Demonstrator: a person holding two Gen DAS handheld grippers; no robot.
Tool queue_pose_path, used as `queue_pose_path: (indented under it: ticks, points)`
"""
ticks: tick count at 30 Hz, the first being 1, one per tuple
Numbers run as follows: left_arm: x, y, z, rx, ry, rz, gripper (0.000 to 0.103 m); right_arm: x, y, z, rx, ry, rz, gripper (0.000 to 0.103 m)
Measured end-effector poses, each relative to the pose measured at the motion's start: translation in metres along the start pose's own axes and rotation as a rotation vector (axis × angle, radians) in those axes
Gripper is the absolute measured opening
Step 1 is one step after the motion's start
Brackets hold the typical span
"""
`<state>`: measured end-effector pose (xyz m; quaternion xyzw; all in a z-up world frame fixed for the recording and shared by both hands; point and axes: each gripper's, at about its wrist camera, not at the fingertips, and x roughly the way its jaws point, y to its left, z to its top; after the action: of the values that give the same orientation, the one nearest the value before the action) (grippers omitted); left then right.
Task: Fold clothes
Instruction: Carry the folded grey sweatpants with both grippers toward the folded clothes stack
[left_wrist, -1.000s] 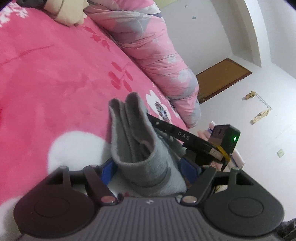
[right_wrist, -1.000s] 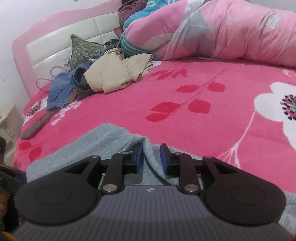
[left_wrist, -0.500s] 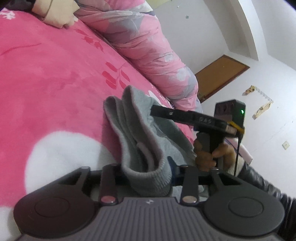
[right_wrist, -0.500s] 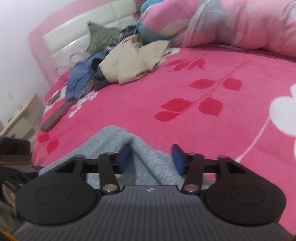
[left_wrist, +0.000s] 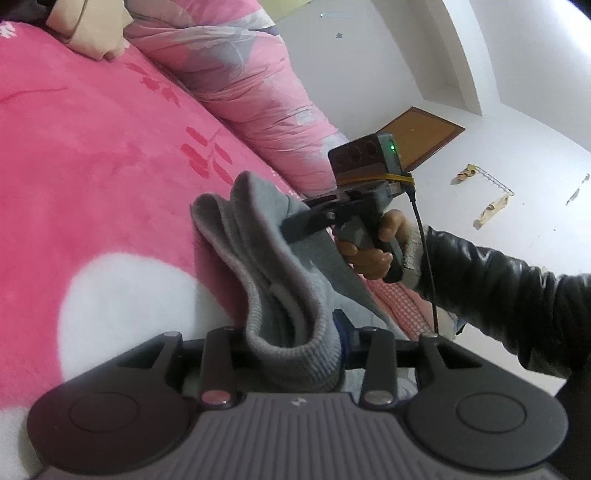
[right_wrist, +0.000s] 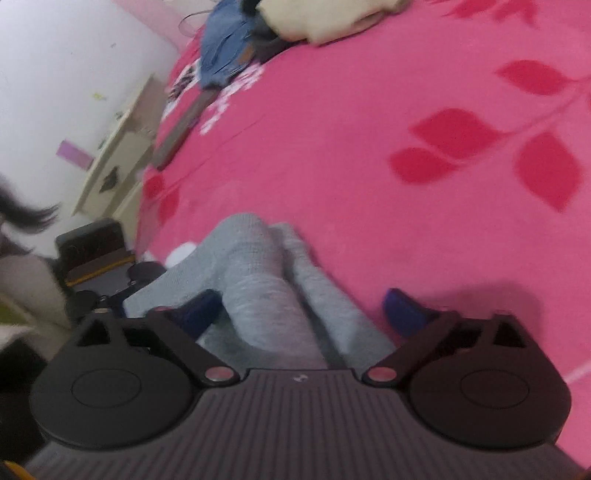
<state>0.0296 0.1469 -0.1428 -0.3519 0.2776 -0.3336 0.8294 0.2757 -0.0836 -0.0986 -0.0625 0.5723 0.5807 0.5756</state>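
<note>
Sweater (left_wrist: 280, 280) pinched by left hand-held gripper (left_wrist: 295, 347) (loosening); right hand-held gripper (right_wrist: 306, 310) spreading wide

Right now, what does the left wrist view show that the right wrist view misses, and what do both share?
Only the left wrist view shows the hand in a black sleeve gripping the right tongs' handle, the rolled pink quilt and the brown door. Only the right wrist view shows the blue denim garment and the cream bedside cabinet. Both show the grey knitted garment on the pink flowered blanket.
</note>
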Motion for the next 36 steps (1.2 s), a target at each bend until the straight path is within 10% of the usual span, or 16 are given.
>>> queue_pose_path:
  ticks: [7, 18, 36]
  points:
    - [-0.011, -0.001, -0.001, -0.003, -0.070, -0.001, 0.028, 0.008, 0.031, -0.009, 0.018, 0.051, -0.045, 0.094]
    - [-0.031, 0.009, 0.016, -0.037, -0.187, 0.021, 0.025, -0.001, 0.067, -0.002, 0.021, -0.052, -0.193, 0.035]
    - [-0.134, 0.052, 0.093, -0.019, -0.441, 0.412, 0.023, 0.094, 0.077, 0.153, -0.176, -0.155, -0.087, 0.032]
